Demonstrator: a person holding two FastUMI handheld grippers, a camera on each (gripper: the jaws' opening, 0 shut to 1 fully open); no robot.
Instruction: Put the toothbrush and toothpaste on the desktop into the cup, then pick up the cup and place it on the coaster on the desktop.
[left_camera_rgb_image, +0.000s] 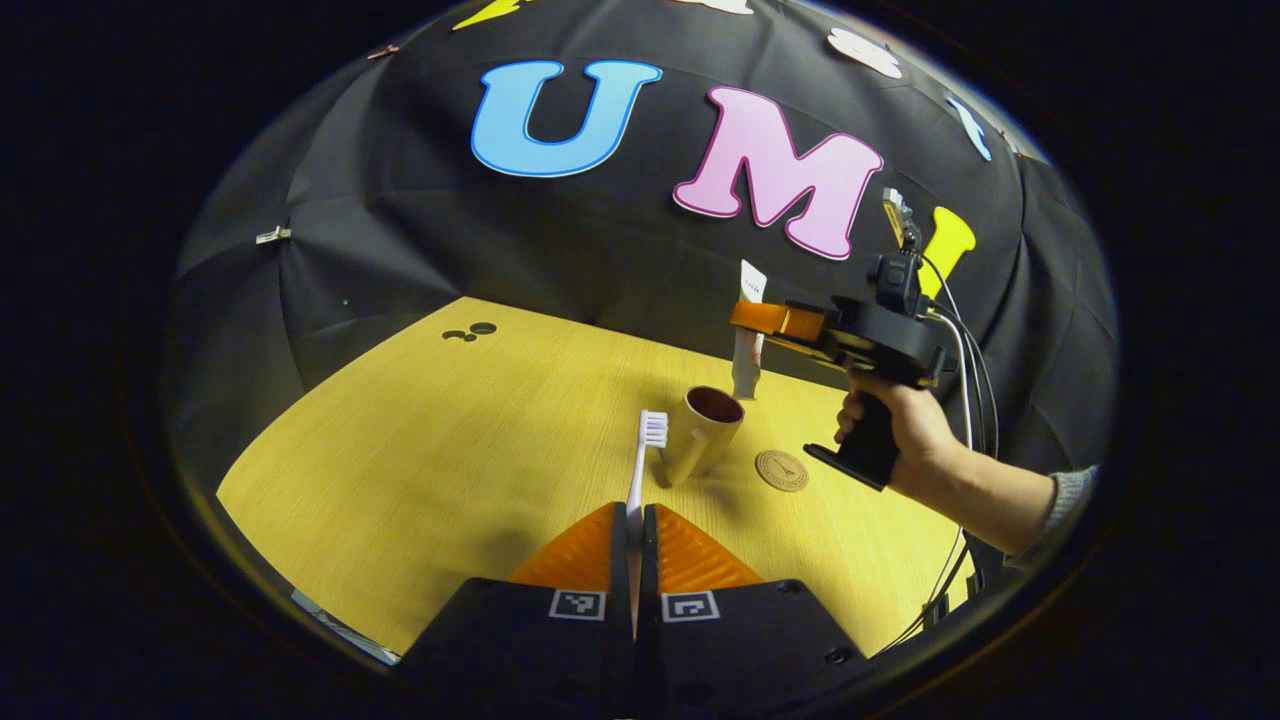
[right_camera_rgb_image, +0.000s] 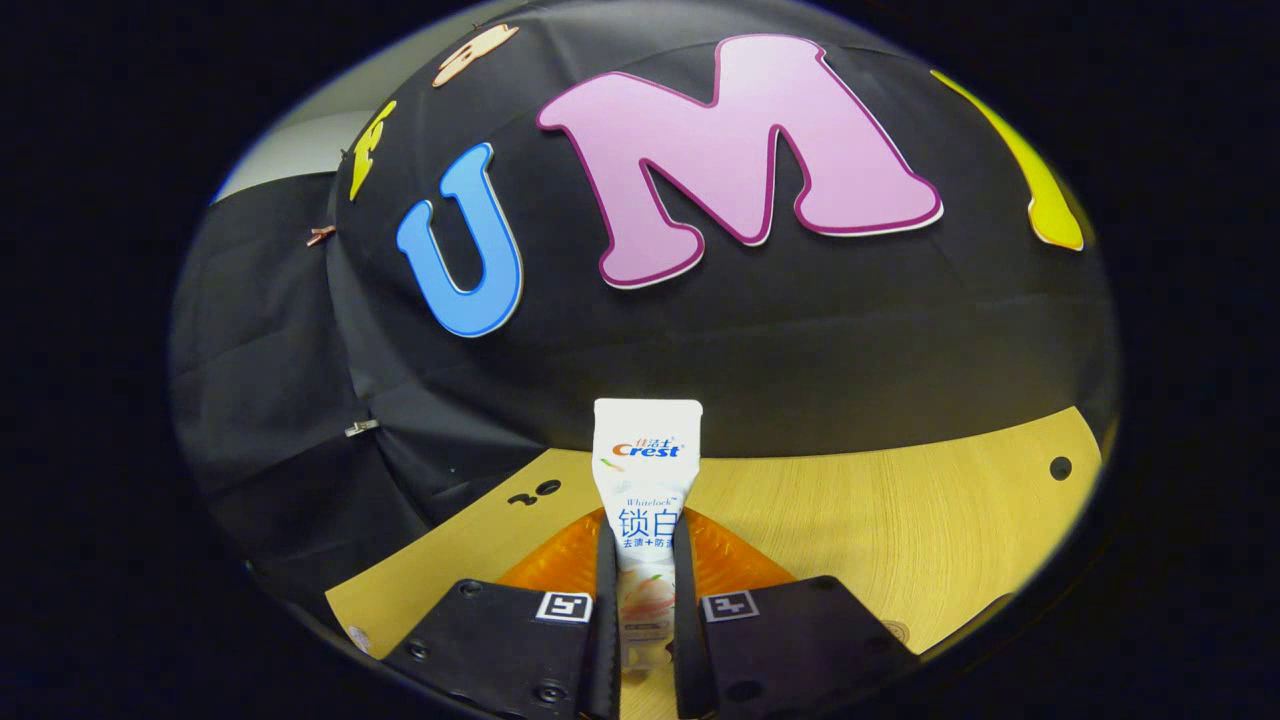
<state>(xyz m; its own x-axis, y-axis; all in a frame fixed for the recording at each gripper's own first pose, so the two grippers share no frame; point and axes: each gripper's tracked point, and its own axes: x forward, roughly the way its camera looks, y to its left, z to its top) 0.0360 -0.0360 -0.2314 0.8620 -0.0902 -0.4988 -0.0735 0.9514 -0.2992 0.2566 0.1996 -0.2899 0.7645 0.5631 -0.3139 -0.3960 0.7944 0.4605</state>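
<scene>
Left gripper view: left tool is clamping the toothbrush, head up, just before the cup standing on the bench near the coaster. Right tool is gripping the toothpaste upright above the bench, a hand holding it.

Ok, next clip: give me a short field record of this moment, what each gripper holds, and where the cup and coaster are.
left gripper: shut on the toothbrush, bristle end pointing away toward the cup
right gripper: shut on the toothpaste, tube upright, raised above the desktop
cup: on the desktop, tilted, nothing visible inside it
coaster: flat on the desktop, right of the cup in the left gripper view, bare
task stage: both items lifted, neither in the cup
</scene>
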